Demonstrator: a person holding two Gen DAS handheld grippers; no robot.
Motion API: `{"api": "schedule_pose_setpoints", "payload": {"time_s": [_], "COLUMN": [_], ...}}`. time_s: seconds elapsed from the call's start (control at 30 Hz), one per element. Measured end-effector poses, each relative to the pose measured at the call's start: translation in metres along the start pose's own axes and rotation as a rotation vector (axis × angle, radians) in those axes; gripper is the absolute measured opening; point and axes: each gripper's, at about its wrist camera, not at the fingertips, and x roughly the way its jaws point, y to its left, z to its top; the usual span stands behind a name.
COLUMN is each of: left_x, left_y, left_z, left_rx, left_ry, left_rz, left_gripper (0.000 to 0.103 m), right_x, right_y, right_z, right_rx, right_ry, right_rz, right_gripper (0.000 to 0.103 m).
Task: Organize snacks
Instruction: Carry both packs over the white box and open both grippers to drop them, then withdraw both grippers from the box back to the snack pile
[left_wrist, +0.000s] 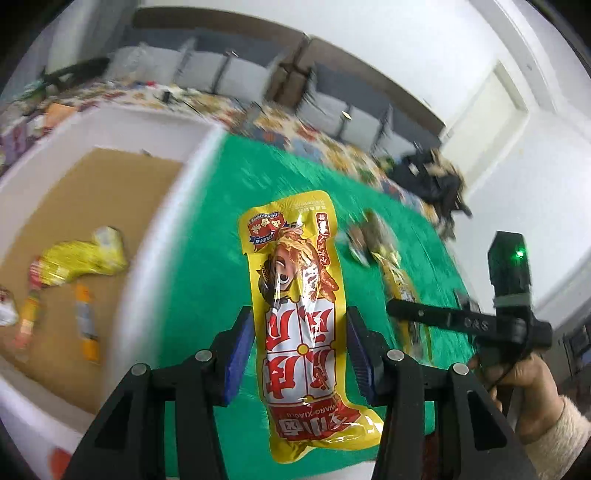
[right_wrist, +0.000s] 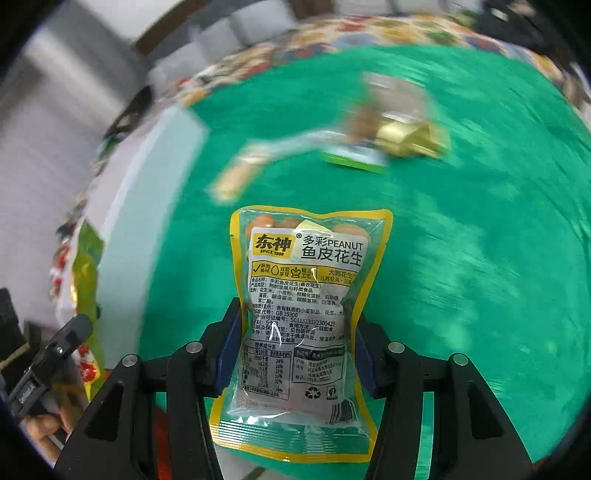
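My left gripper (left_wrist: 300, 343) holds the long yellow snack packet (left_wrist: 301, 325) across its middle, blue pads on both edges, above the green cloth (left_wrist: 221, 206). Left of it sits the white box (left_wrist: 159, 236) with a cardboard floor, where a few snacks (left_wrist: 83, 258) already lie. I reckon the risk here is the packet's length: held only at its waist, it could swing or slide out of the pads, or catch the box wall on the way in.

My right gripper (right_wrist: 300, 339) squeezes the peanut pouch (right_wrist: 301, 321) so hard that its sides pinch inward; the slick film could slip if I tilt further.

The left view alone shows the inside of the box and my right hand (left_wrist: 517, 376). Only the right view shows the loose snacks (right_wrist: 369, 136) left on the cloth clearly enough to make out as several blurred pieces, one of them gold.
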Motion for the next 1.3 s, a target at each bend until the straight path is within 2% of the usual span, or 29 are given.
{"api": "schedule_pose_setpoints", "payload": {"time_s": [0.1, 0.17, 0.27, 0.4, 0.47, 0.5, 0.53, 0.57, 0.67, 0.77, 0.83, 0.93, 0.97, 1.1, 1.13, 1.2, 1.3], "left_x": [-0.029, -0.044, -0.058, -0.067, -0.067, -0.067, -0.069, -0.071, -0.078, -0.077, -0.076, -0.069, -0.064, -0.039, -0.031, 0.001, 0.061], "left_y": [0.038, 0.073, 0.127, 0.179, 0.199, 0.203, 0.208, 0.209, 0.207, 0.191, 0.171, 0.135, 0.114, 0.047, 0.033, 0.003, -0.029], "left_z": [0.021, 0.03, 0.035, 0.028, 0.02, 0.018, 0.014, 0.009, -0.003, -0.002, 0.002, 0.012, 0.015, 0.017, 0.016, 0.007, -0.012], "left_rx": [-0.035, -0.061, -0.141, -0.199, -0.225, -0.23, -0.236, -0.24, -0.252, -0.251, -0.229, -0.171, -0.135, -0.02, 0.003, 0.05, 0.103], "left_ry": [-0.056, -0.084, -0.085, -0.082, -0.077, -0.078, -0.084, -0.09, -0.125, -0.158, -0.179, -0.191, -0.191, -0.179, -0.167, -0.106, 0.004], "left_rz": [0.077, 0.161, 0.243, 0.365, 0.424, 0.445, 0.479, 0.494, 0.492, 0.465, 0.436, 0.369, 0.331, 0.218, 0.193, 0.139, 0.136], "left_gripper": [0.048, 0.048, 0.048, 0.049, 0.061, 0.072, 0.081, 0.082, 0.085, 0.085, 0.086, 0.09, 0.091, 0.102, 0.103, 0.103, 0.103], "right_x": [0.005, 0.009, 0.021, 0.053, 0.079, 0.088, 0.098, 0.109, 0.107, 0.09, 0.077, 0.067, 0.065, 0.06, 0.057, 0.043, 0.019], "right_y": [0.071, 0.128, 0.193, 0.261, 0.282, 0.285, 0.287, 0.289, 0.272, 0.237, 0.202, 0.147, 0.116, 0.013, -0.008, -0.054, -0.111], "right_z": [0.014, 0.023, 0.03, 0.032, 0.029, 0.028, 0.028, 0.026, 0.02, 0.015, 0.01, -0.002, -0.011, -0.043, -0.049, -0.062, -0.073], "right_rx": [-0.093, -0.158, -0.232, -0.284, -0.272, -0.267, -0.26, -0.252, -0.229, -0.217, -0.216, -0.234, -0.242, -0.237, -0.223, -0.175, -0.093], "right_ry": [-0.022, -0.036, -0.039, -0.032, -0.021, -0.003, 0.02, 0.045, 0.038, -0.029, -0.095, -0.156, -0.163, -0.141, -0.139, -0.147, -0.188], "right_rz": [0.088, 0.168, 0.253, 0.313, 0.321, 0.313, 0.293, 0.27, 0.286, 0.263, 0.21, 0.07, -0.009, -0.269, -0.309, -0.38, -0.463], "right_gripper": [0.056, 0.056, 0.057, 0.061, 0.065, 0.07, 0.072, 0.072, 0.072, 0.072, 0.072, 0.076, 0.076, 0.076, 0.076, 0.076, 0.076]}}
